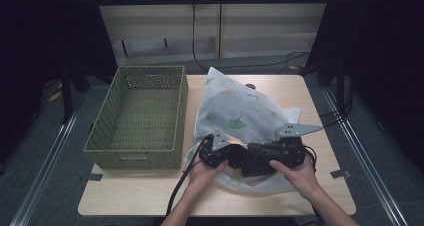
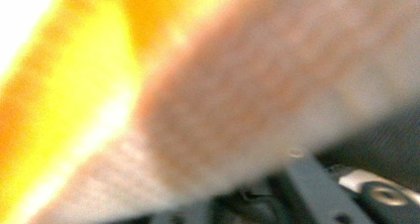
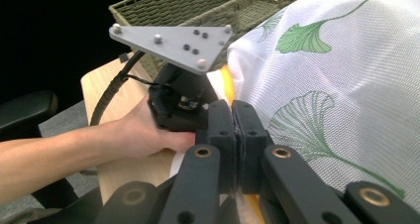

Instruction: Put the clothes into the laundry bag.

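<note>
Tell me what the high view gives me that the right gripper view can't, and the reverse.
High view alone: the whole table, the basket's bare inside, both hands, and both grippers meeting at the near edge of the white leaf-print cloth.
Right gripper view alone: the right gripper with jaws shut on an orange-lined fold of that cloth.
Shared: the woven basket, the cloth, and the left gripper.

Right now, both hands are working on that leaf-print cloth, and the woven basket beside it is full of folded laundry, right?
Not quite: the basket is empty, as the high view shows down to its woven bottom. The rest holds: both hands work at the near edge of the leaf-print cloth, which lies on the table to the right of the basket.
</note>
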A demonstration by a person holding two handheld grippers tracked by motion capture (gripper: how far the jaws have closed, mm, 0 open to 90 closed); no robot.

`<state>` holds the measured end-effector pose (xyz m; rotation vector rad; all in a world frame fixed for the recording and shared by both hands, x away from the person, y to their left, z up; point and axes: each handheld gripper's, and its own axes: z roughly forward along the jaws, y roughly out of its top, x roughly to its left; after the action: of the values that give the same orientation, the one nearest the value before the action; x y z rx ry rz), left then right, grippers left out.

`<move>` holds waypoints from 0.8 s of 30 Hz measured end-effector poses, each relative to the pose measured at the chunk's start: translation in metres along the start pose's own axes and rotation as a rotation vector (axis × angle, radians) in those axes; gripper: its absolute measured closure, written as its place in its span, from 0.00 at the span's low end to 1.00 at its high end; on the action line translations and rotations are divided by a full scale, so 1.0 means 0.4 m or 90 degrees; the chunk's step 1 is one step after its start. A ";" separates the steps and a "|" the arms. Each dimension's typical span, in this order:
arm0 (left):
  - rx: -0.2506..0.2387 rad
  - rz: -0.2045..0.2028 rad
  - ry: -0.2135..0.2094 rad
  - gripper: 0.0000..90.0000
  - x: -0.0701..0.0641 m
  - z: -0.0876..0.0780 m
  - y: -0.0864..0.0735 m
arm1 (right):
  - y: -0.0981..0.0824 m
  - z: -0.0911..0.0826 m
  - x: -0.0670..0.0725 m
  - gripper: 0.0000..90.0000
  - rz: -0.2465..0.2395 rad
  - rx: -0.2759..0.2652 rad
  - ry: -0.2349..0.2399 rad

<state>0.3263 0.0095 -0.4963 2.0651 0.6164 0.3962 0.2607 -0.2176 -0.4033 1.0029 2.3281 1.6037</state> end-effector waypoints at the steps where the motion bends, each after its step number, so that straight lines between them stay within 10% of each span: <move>1: -0.007 -0.006 -0.004 0.97 0.003 0.009 0.007 | 0.000 -0.002 -0.001 0.98 0.003 -0.001 -0.003; 9: -0.067 -0.040 -0.018 0.99 0.034 0.057 0.076 | -0.009 -0.012 -0.015 0.98 0.016 0.001 -0.017; 18: -0.021 -0.037 -0.005 0.83 0.035 0.043 0.040 | -0.078 0.068 -0.044 0.98 0.020 0.108 -0.004; 24: -0.017 -0.045 -0.016 0.64 0.028 -0.038 0.020 | -0.091 0.079 -0.062 0.98 0.009 0.126 -0.017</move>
<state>0.3303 0.0226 -0.4810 2.0135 0.6634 0.3356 0.2784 -0.2152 -0.4544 1.0740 2.5055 1.3761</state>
